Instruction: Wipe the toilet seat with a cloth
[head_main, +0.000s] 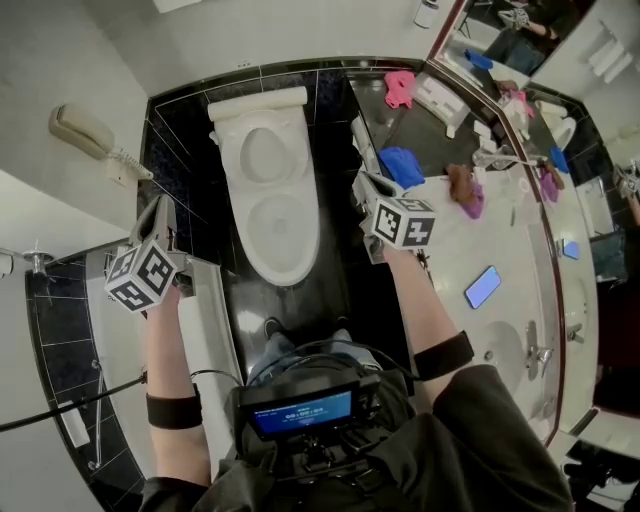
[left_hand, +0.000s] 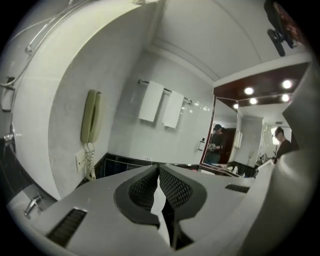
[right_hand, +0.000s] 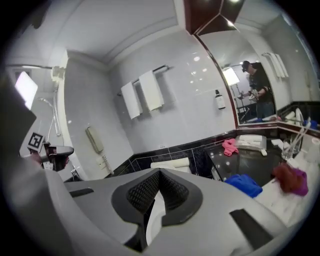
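Note:
The white toilet (head_main: 270, 190) stands with its lid down against the black tiled wall, between my two grippers. A blue cloth (head_main: 402, 165) lies on the dark counter just right of it, also seen in the right gripper view as the blue cloth (right_hand: 243, 184). My right gripper (head_main: 368, 185) hovers beside the toilet's right edge, close to the blue cloth, shut with nothing in it; its jaws meet at the right gripper (right_hand: 160, 174). My left gripper (head_main: 160, 207) is held left of the toilet, apart from it, and the left gripper (left_hand: 158, 170) is shut and empty.
A pink cloth (head_main: 399, 88) and a brown-purple cloth (head_main: 465, 190) lie on the counter. A blue phone (head_main: 482, 286) and a sink (head_main: 500, 350) are to the right. A wall telephone (head_main: 85, 132) hangs at the left, and towels (right_hand: 142, 96) hang above the toilet.

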